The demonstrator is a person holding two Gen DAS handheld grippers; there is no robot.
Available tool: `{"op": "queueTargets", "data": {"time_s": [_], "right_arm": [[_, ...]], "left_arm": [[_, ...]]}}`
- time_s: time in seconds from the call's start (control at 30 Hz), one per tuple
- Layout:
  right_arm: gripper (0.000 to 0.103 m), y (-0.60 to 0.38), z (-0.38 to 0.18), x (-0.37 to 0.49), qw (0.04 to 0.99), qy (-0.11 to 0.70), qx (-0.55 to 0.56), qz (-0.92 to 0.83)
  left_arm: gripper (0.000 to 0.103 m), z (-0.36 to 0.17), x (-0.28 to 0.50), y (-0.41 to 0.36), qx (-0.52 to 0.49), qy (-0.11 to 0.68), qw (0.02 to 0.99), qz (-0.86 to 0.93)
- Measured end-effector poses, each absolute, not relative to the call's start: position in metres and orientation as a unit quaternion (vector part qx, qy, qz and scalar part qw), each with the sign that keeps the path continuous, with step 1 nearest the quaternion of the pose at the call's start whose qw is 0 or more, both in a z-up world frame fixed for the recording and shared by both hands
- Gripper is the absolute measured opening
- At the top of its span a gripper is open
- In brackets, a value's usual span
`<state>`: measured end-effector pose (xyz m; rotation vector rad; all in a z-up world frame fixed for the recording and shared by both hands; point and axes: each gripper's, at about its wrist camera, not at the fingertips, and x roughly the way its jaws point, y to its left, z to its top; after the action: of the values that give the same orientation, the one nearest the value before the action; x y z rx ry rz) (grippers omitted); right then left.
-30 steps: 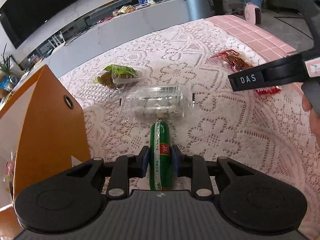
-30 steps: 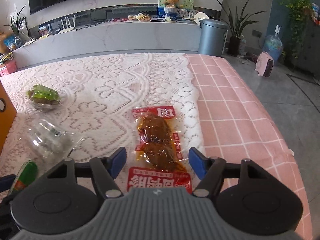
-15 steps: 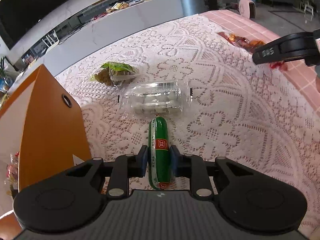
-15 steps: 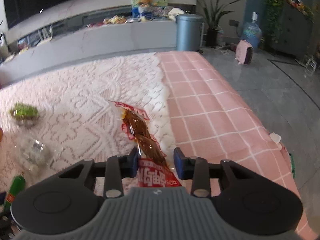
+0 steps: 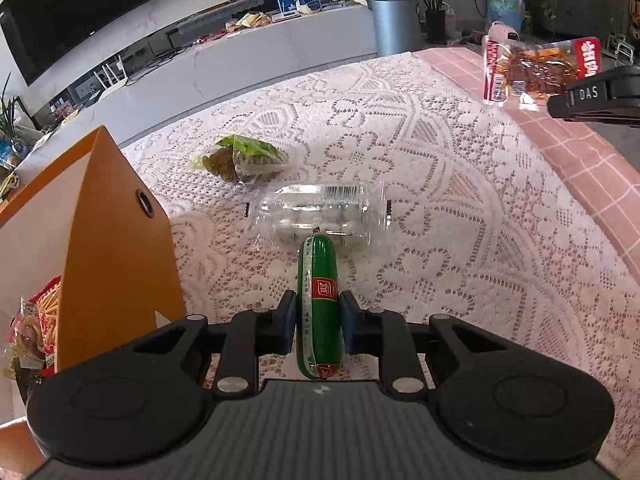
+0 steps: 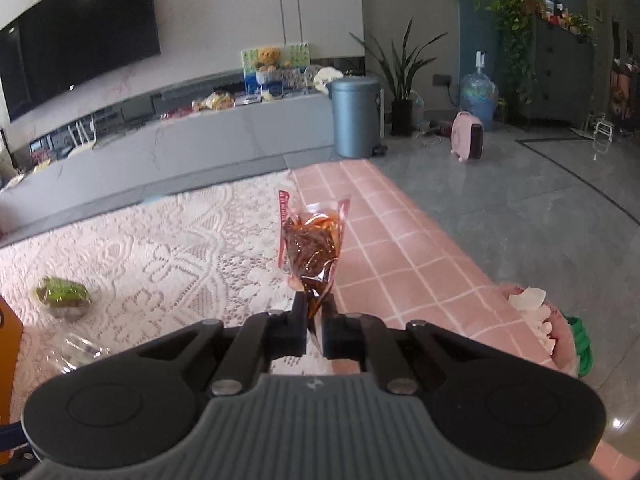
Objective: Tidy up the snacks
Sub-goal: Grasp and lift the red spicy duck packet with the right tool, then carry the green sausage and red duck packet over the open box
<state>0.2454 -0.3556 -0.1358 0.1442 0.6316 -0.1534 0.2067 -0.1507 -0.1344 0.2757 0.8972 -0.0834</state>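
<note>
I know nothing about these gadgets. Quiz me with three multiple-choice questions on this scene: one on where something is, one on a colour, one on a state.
1. Where is the clear pack?
A. in the box
B. on the lace cloth
C. in a gripper

2. What colour is the sausage?
A. green
B. blue
C. white

3. What state is the right gripper in?
A. wide open, empty
B. shut on the red pack
C. lying flat on the cloth

Answers:
1 B: it lies on the lace cloth, just beyond the sausage.
2 A: its wrapper is green with a red label, held in the left gripper.
3 B: its jaws pinch the red pack, which is lifted clear of the table.
</note>
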Motion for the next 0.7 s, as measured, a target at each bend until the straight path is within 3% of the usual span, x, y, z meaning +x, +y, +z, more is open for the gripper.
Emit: {"op": "queueTargets", "data": {"time_s": [0.2, 0.37, 0.7], "right_arm": [[0.001, -0.373, -0.142, 0.253, 0.935, 0.319, 0.117, -0.101], [0.000, -0.396, -0.139, 0.257, 0.935, 0.278, 0.205, -0.085], [0.000, -0.428, -0.148, 0.264, 0.915, 0.276, 0.259, -0.137]], "left_arm": [[0.025, -0.130, 0.205, -0.151, 0.127, 0.432, 0.892, -0.045], [0.025, -0.129, 0.207, -0.152, 0.125, 0.433, 0.891, -0.047], [0.025, -0.125, 0.211, -0.155, 0.117, 0.430, 0.894, -0.054]]}}
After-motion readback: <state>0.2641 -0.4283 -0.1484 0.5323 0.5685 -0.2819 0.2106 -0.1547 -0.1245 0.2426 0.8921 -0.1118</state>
